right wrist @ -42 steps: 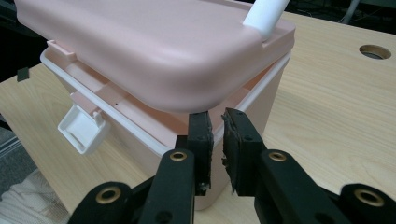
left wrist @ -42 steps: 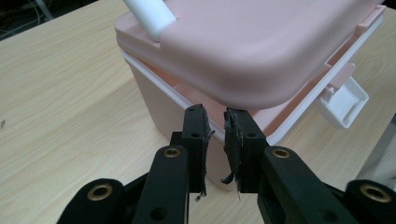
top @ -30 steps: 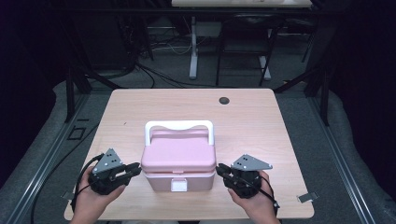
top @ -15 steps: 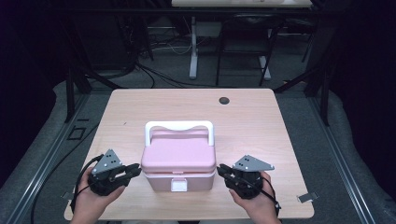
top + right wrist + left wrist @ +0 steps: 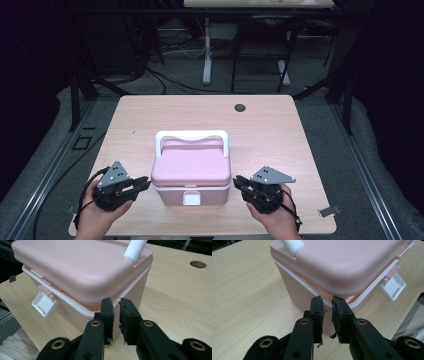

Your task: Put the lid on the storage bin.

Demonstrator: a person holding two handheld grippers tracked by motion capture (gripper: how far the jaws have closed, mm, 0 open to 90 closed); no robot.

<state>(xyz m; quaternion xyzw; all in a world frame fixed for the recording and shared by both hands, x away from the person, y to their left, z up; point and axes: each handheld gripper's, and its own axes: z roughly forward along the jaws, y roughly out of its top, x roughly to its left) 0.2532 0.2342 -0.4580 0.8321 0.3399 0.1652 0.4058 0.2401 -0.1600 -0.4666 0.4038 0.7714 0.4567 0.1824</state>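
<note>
A pink lunch box [image 5: 191,172] with a white handle [image 5: 192,135] stands near the front of the wooden table [image 5: 270,130]. Its white latch [image 5: 191,198] juts out at the front. My left gripper [image 5: 146,182] points at the box's left side, its tips just short of the lid's rim. In the left gripper view the box [image 5: 342,265] looms beyond that gripper [image 5: 327,302], whose jaws stand almost together, holding nothing. My right gripper [image 5: 237,181] mirrors it at the box's right side. In the right gripper view the box [image 5: 82,270] rises behind this gripper [image 5: 115,303], also nearly closed and bare.
A dark round hole [image 5: 240,107] marks the table's far side. Beyond the table are desk legs and cables on a grey floor. The table's front edge runs just under my hands.
</note>
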